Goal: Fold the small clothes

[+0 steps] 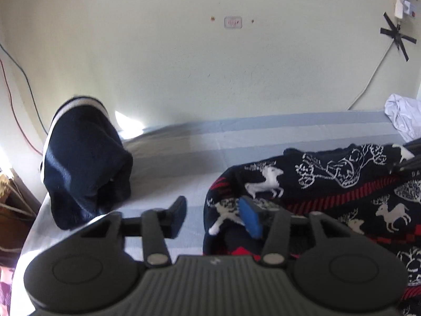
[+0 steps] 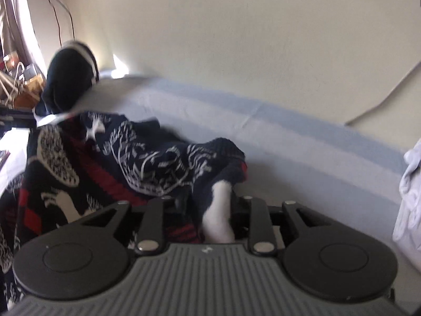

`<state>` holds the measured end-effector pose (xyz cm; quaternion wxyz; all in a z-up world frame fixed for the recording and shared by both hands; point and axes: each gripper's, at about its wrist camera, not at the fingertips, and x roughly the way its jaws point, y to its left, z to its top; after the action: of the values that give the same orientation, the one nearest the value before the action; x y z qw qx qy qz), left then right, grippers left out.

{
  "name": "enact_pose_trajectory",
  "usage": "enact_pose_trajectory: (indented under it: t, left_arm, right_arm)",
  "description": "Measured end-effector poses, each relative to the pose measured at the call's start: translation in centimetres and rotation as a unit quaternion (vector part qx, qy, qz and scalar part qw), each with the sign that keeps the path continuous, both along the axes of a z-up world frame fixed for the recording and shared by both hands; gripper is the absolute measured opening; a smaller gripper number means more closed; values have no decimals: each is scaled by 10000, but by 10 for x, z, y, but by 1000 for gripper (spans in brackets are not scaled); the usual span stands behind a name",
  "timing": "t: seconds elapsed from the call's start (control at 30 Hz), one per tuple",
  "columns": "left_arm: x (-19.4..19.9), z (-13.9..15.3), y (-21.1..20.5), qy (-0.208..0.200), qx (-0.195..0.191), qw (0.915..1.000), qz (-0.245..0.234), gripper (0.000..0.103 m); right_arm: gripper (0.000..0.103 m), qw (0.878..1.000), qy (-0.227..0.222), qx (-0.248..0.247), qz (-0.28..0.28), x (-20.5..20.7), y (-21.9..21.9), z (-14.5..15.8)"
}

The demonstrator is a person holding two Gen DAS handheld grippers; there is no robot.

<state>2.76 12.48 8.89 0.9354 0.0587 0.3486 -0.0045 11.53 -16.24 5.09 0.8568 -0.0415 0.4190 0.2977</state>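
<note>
A navy knit sweater (image 1: pixel 329 184) with white reindeer and red stripes lies bunched on the grey-blue sheet (image 1: pixel 250 137). My left gripper (image 1: pixel 214 217) is open beside the sweater's left edge; its right fingertip with the blue pad (image 1: pixel 250 217) rests against the knit, and its left fingertip is over bare sheet. In the right wrist view my right gripper (image 2: pixel 209 205) is shut on a fold of the sweater (image 2: pixel 147 163), with navy and white cloth pinched between the jaws and lifted slightly.
A dark navy garment with white stripes (image 1: pixel 84 163) is heaped at the bed's far left corner; it also shows in the right wrist view (image 2: pixel 71 76). White cloth (image 1: pixel 402 115) lies at the right by the wall. Cables hang on the wall.
</note>
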Motion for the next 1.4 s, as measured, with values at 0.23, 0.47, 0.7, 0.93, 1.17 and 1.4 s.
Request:
enact_pose_trajectory:
  t: [0.23,0.47,0.7,0.93,1.17,1.4]
  left_arm:
    - [82,7,-19,57,-53,9991,-410,85]
    - [128,-55,-36,1314,105,9889,-679,58]
    - [103,-65,-71,974,1016,9852,-981,17]
    - [165,-53,-104,618,847,9930,-549,11]
    - [180,-84,-117,781,1166,9896,-314,19]
    - [118,-41,-97,21,617,9979,-213,46]
  right_arm:
    - [63,9844,373,1430,-954,34,-44,22]
    - [63,9834,1006,978,-1150,71,-19,-16]
    - [11,9975,54,344,-620,50,4,8]
    - [9,9819,-1183,8,-1477,114,-1,42]
    - [18,9837,-291,-530,-1693,149,-10,-25]
    - [41,9742,-695,605,-2062,74,-123,52]
